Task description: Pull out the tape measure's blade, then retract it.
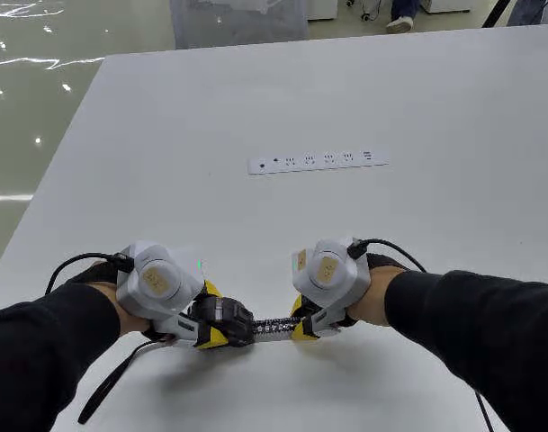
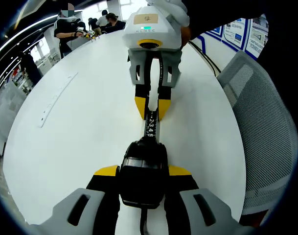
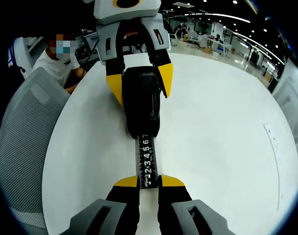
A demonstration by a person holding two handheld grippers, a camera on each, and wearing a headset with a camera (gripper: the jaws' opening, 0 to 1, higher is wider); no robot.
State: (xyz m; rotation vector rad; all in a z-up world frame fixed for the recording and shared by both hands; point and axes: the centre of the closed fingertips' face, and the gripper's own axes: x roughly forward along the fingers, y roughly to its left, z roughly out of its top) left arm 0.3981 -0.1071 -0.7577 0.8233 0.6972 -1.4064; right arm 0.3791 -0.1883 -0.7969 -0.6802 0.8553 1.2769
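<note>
bright, even | floor (image 1: 26, 108) glare | soft shadows | fisheye edges, perhaps blurred

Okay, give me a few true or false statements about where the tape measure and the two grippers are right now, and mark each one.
1. The left gripper is clamped on the tape measure case. True.
2. The blade is fully wound in. False: a short stretch of blade, with its printed numbers showing, runs from the case to the other gripper.
3. The right gripper is shut on the blade's end. True.
4. The power strip lies between the two grippers. False: it lies farther out on the table, beyond both of them.
5. The case is yellow. False: it is black; the yellow parts are the grippers' jaw tips.
</note>
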